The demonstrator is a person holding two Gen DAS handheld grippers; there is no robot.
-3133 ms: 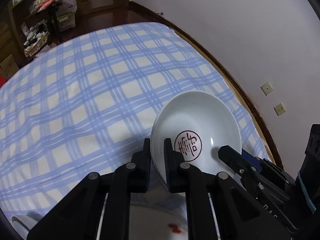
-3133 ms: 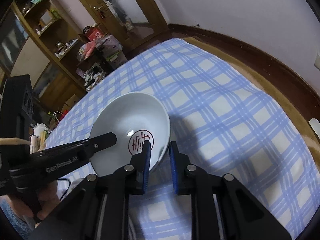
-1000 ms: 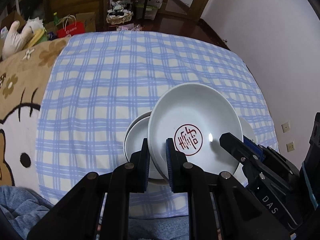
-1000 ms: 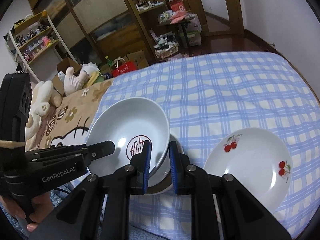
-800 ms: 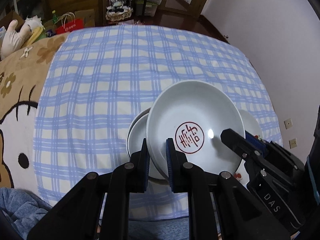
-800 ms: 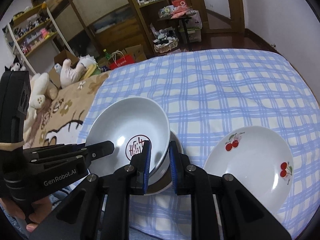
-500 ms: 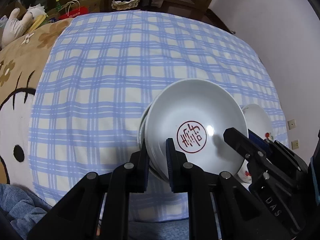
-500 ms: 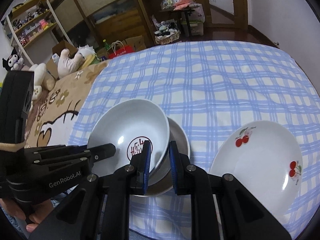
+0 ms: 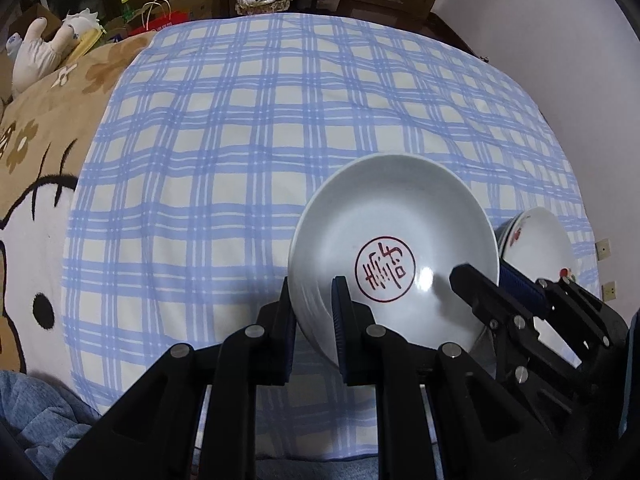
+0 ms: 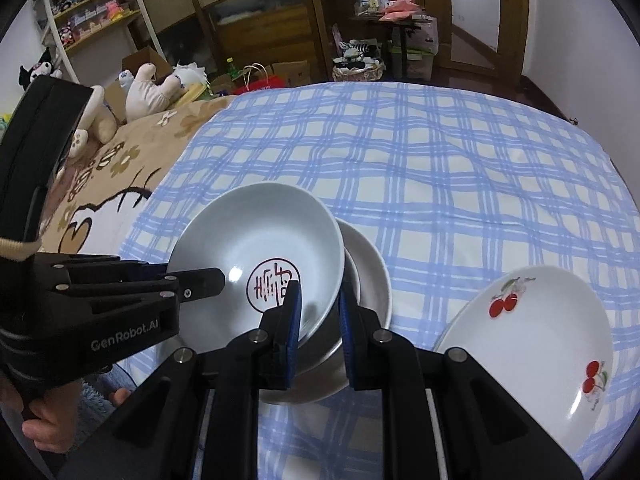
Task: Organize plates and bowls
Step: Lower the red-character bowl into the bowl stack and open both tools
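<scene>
- The right gripper (image 10: 318, 312) is closed on the near rim of a white ceramic bowl with a red round seal mark (image 10: 260, 256).
- The left gripper (image 10: 208, 280) comes in from the left and pinches the opposite rim.
- This bowl sits tilted above a stack of plain white bowls (image 10: 372, 280) on the blue-and-white checked cloth (image 10: 440, 168).
- A white plate with red cherries (image 10: 532, 344) lies to the right, apart from the stack.
</scene>
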